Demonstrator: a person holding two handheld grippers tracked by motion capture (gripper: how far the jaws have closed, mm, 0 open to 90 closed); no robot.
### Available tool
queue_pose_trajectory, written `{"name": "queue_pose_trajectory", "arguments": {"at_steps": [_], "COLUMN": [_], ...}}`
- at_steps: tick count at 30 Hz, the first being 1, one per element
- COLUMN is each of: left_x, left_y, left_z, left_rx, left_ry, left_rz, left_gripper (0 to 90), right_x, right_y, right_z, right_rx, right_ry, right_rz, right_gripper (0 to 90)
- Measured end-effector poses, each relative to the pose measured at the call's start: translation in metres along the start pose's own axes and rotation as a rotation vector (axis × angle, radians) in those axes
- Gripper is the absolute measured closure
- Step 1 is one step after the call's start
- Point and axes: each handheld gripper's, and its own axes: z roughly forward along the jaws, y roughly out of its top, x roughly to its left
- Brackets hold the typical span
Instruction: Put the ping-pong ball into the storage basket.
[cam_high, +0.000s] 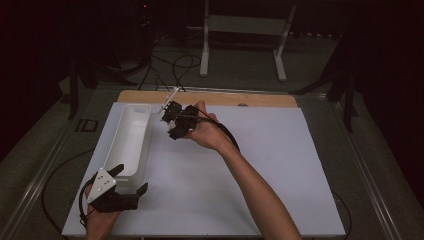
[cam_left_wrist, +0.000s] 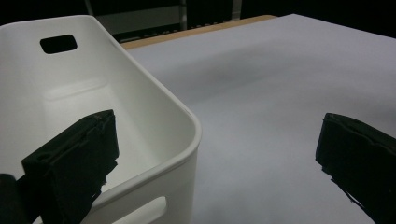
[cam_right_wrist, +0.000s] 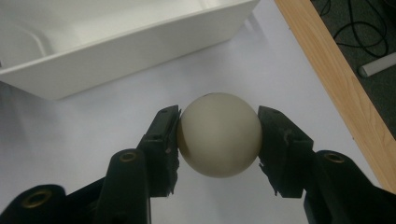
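Clamping the ball (cam_right_wrist: 218, 142) squarely between both pads of the right tongs (cam_right_wrist: 217, 125), gripping it at its widest part, with the ball hanging forward of the hand near the far end of the bin (cam_right_wrist: 116, 56), outside its long wall and over the white bench (cam_high: 240, 170); whether resting on the sheet or riding just above it, hard to tell. Holding the left tongs (cam_high: 130, 180) wide apart at the bin's near corner, one jaw hanging inside the rim and the other outside over the bench, gripping nothing and not pressing on the wall. Judging by this, carrying the ball toward the bin, with the drop not yet made. Next, probably calling for raising the ball clear of the rim, sliding it sideways until sitting over the bin's bare floor, lowering a little, then easing the right tongs apart so as to let it settle rather than bounce. Possibly also calling for closing the left tongs on the near wall to steady the bin against a knock.
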Motion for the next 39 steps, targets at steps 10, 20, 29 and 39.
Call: {"name": "queue_pose_trajectory", "arguments": {"at_steps": [10, 20, 29, 39], "left_x": [0.0, 0.0, 0.0, 0.0], "left_y": [0.0, 0.0, 0.0, 0.0], "left_z": [0.0, 0.0, 0.0, 0.0], "left_rx": [0.0, -0.001, -0.001, -0.001], "left_ry": [-0.001, 0.0, 0.0, 0.0], "left_rz": [0.0, -0.001, -0.001, 0.0], "left_gripper": [0.0, 0.0, 0.0, 0.0], "right_x": [0.005, 0.004, 0.006, 0.007], "right_y": [0.008, 0.014, 0.02, 0.025], "right_z": [0.003, 0.004, 0.007, 0.009], "right_rx": [-0.007, -0.01, -0.015, -0.019], "right_ry": [0.013, 0.016, 0.024, 0.035], "right_rz": [-0.013, -0.011, -0.009, 0.001], "right_gripper": [50.3, 50.4, 50.3, 50.4]}}
